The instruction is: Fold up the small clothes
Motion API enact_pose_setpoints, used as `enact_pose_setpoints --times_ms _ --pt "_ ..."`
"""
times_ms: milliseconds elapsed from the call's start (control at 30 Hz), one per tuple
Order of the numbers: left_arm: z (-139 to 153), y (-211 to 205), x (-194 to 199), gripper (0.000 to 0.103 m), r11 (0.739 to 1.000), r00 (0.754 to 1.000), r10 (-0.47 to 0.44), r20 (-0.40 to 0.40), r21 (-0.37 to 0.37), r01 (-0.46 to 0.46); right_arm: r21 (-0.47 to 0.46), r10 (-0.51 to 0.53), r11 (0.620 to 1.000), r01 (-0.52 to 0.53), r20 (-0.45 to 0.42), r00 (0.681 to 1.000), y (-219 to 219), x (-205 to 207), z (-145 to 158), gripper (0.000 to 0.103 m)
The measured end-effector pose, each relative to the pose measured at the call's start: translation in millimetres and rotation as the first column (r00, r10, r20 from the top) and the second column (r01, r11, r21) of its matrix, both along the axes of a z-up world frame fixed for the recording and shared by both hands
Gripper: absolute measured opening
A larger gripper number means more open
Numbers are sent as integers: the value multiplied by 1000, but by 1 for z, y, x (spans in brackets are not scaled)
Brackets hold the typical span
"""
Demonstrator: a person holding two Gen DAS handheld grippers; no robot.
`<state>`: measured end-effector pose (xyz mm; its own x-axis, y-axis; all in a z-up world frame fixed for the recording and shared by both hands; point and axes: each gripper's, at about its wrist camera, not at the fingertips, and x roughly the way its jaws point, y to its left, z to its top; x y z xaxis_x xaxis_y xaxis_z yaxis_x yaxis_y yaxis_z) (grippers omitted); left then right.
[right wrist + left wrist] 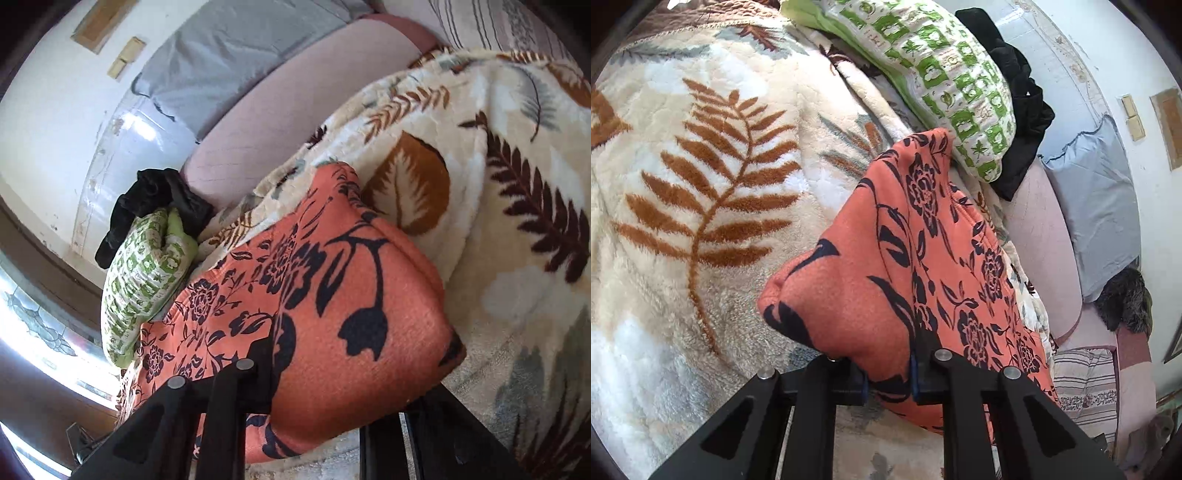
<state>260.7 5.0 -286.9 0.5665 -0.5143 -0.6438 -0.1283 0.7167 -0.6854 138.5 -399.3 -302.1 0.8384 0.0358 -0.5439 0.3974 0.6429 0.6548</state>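
Note:
An orange garment (916,258) with a black flower print lies on a cream leaf-print fleece blanket (701,184). In the left wrist view one bunched edge of it is lifted. My left gripper (890,384) is shut on that edge, and the fabric fills the narrow gap between the black fingers (923,373). In the right wrist view the same orange garment (351,302) drapes over my right gripper (332,398). That gripper is shut on a fold of it. Its left finger (258,369) shows, while the cloth hides most of the other.
A green-and-white patterned pillow (945,85) and a black garment (1023,107) lie just beyond the orange one. A pink cushion (1041,236), a grey pillow (1097,206) and a striped cloth (1082,387) sit on the right by the white wall. A bright window (37,321) is at the left.

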Motion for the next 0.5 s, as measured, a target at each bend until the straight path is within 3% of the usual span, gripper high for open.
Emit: enact_pose_setpoints --times_ms 167,367,500 --pt "17 7 -28 15 1000 1000 -22 17 19 22 -67 1 998 2 45 999 11 -22 26 19" --pt "9 21 -84 15 1000 1000 -15 -5 16 15 21 -8 1000 7 3 1000 13 -68 26 19" --pt "-13 23 -84 20 1000 997 -9 -76 29 12 111 -13 994 22 -89 996 13 -93 1 19"
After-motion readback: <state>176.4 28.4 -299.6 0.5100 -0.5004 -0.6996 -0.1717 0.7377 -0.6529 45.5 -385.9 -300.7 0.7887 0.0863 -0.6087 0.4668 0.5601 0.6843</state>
